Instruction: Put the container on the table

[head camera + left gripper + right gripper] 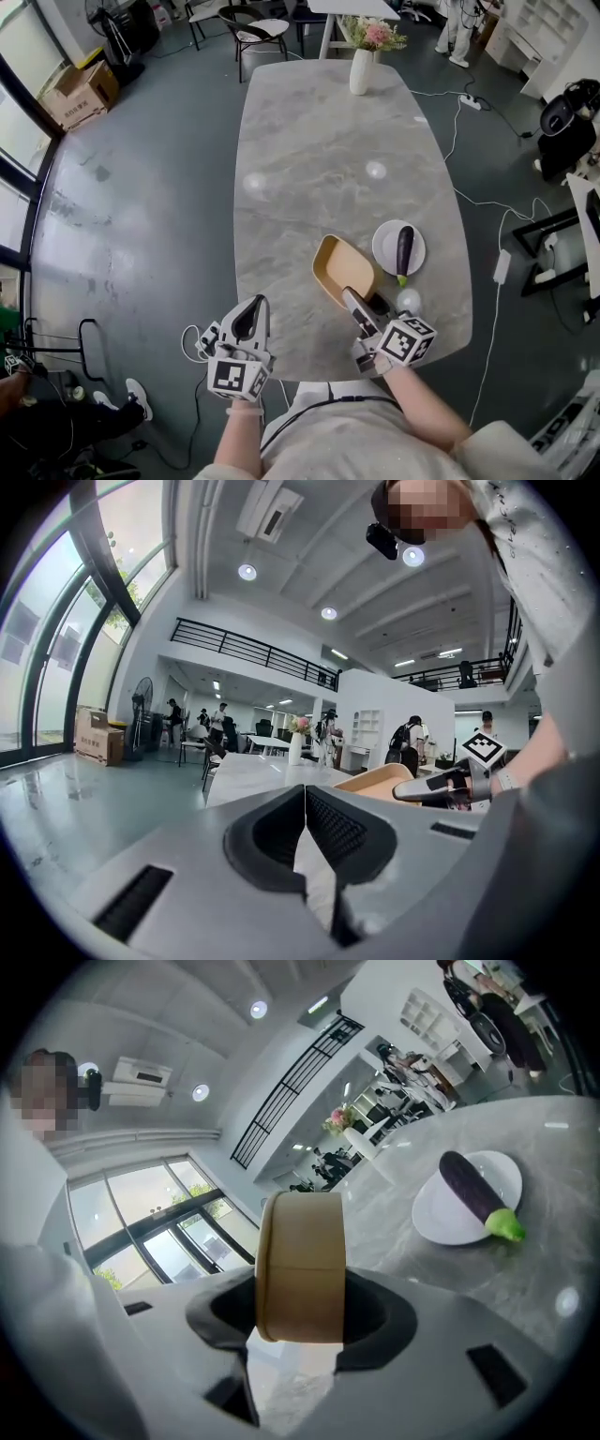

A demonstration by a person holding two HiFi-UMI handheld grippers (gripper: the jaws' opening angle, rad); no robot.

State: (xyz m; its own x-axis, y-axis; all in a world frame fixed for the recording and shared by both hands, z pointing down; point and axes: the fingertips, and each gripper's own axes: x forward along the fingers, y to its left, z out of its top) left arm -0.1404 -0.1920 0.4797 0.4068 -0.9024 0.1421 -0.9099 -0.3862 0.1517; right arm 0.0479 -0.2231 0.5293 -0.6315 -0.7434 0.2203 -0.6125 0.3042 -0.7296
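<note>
Nearest the person, at the table's near edge, the left gripper [253, 309] carries nothing. Its own view shows the two dark pads meeting at their tips, which the head view cannot show from above. The right gripper [300, 1324] has its jaws spread wide and pressed on the tan container [301, 1265], one pad on each side. In the right gripper view the container stands edge-on and blocks most of the line ahead along the jaws. Only the head view shows it as a shallow oval dish, tipped on its side with the hollow facing left, over the near right part of the grey marble table [319, 159]; no view settles whether its lower edge touches the stone. The left gripper view catches its rim from the side, with the right gripper's jaw laid across it. Just beside the container, to the right, a white plate [386, 246] holds a dark purple eggplant [404, 251] with its green stem toward the person. The plate and container stand close together but apart. At the far end of the table is a white vase [360, 73] of pink flowers. Beyond it are chairs [255, 34], and a cardboard box [80, 94] stands on the floor by the windows.
</note>
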